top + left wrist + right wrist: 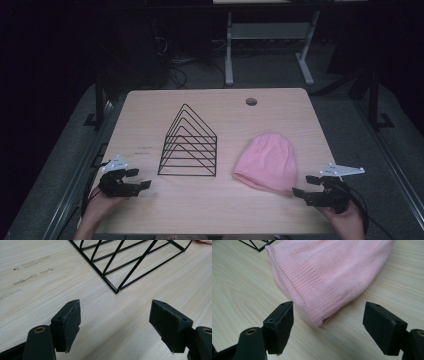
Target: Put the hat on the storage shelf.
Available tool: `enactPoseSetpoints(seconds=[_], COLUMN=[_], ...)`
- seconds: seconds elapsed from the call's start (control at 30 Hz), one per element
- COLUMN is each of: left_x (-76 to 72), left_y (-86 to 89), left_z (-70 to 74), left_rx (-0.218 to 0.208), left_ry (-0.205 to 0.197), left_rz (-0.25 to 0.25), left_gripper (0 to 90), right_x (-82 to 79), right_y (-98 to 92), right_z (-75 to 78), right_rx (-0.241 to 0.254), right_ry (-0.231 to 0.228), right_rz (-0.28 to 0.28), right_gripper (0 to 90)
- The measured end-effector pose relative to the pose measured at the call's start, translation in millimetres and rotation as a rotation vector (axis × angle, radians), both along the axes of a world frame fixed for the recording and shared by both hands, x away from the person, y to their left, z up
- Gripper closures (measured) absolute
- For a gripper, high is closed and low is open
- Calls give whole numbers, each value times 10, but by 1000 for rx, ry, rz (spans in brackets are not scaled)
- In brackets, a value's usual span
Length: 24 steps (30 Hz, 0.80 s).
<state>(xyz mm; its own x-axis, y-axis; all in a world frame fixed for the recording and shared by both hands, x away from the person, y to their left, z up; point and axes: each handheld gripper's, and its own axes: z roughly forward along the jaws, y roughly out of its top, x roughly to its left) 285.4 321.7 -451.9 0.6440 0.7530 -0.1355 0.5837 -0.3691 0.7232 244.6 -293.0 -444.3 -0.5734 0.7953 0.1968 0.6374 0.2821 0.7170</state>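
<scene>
My right hand-held gripper (328, 327) is low over the table (210, 210), jaws standing wide apart with nothing between the pads. Just ahead of it lies the pink knit hat (332, 272), flat on the table; in the right gripper view the ribbed brim faces me and its nearest corner sits just short of the gap between my jaws, not touching either pad. A small tan tag shows at that corner of the brim.

Taking the hat as reference in the high view: my right hand-held gripper (306, 186) is just beside its near right edge, apart from the fabric. The black wire rack (189, 145), a row of triangular frames on a rectangular base, stands upright to the left of the hat (266, 162), near it but not touching. My left hand-held gripper (139, 178) is well to the left of the hat, beyond the rack's near left corner.

In the left gripper view the left hand-held gripper (115, 325) also has its jaws spread wide, empty, with bare table between the pads; the rack's base corner (116, 291) lies just ahead, clear of both pads. A round hole (251, 101) in the table sits beyond the hat, toward the far edge.
</scene>
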Motion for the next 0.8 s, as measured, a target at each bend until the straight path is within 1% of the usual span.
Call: enactPoseSetpoints(seconds=[0.1, 0.13, 0.17, 0.23, 0.3, 0.33, 0.4, 0.47, 0.53, 0.6, 0.63, 0.77, 0.8], left_x=[-4, -8, -13, -12, -13, -18, -28, -26, -32, -33, -33, -21, -24], left_y=[-6, -8, -8, -5, -1, -1, 6, 17, 23, 25, 24, 29, 22], left_z=[-3, -3, -6, -8, -6, -6, -6, -6, -3, -1, -7, -17, -20], left_rx=[-4, -3, 7, 12, 12, 7, -1, 5, 6, 5, -3, 7, 1], left_ry=[2, 5, 8, 4, 3, 0, 2, 2, 2, 3, 0, 1, 5], left_rz=[3, 3, -3, -4, -7, -3, 3, 1, 5, 7, 11, 7, 12], left_gripper=[254, 253, 254, 254, 254, 254, 254, 254, 254, 254, 253, 254, 253], right_x=[2, 1, 3, 7, 9, 17, 28, 66, 126, 146, 195, 255, 278], right_y=[6, 3, 1, 4, 7, 19, 27, 40, 74, 81, 97, 115, 124], right_z=[3, -2, -4, 4, 12, 32, 45, 75, 132, 153, 198, 259, 280], right_rx=[-1, 6, 8, 3, 4, 9, 11, 11, 28, 30, 27, 22, 20], right_ry=[-3, -2, -2, 5, 7, 8, 9, 13, 26, 27, 18, 17, 19], right_rz=[-1, 0, 1, -2, -3, -4, -6, -6, 1, 2, 15, 25, 27], right_gripper=[236, 236, 236, 228, 223, 209, 207, 194, 185, 185, 180, 179, 180])
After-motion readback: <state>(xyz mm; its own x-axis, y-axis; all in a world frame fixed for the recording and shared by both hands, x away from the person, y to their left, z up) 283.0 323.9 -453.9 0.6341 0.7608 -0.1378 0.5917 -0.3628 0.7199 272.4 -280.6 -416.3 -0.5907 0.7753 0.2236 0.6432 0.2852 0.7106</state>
